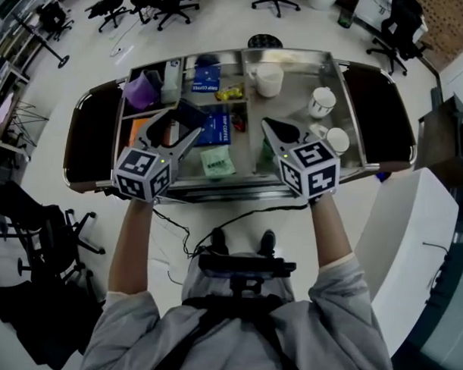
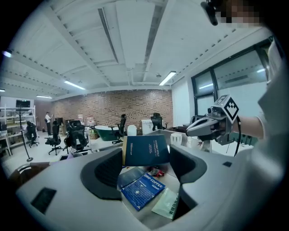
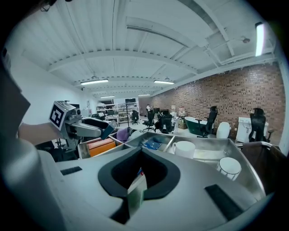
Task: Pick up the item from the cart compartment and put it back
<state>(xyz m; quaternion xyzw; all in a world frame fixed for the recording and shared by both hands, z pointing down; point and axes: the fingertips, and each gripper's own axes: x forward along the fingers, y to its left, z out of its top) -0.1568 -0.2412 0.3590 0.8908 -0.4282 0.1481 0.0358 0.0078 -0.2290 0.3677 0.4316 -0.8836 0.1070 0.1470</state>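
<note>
Cart (image 1: 291,107): the dividers sit close together, so anything you drop may land in the wrong bay. Your left gripper (image 2: 146,154) clamps the dark blue box (image 2: 146,150) wide, at the jaw tips only, above the middle compartment (a drip-coffee pack (image 2: 142,189) lies below). Any roll could pivot the box out. Your right gripper (image 3: 141,169) is pinched on a thin green sachet (image 3: 137,191). The bite seems shallow, though it is hard to judge, so the sachet may slide.

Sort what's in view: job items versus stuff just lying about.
Job: dark blue box in left gripper; green sachet in right gripper; cart.
Lying about: Drip Coffee packet; white cup; purple pouch; orange box.
</note>
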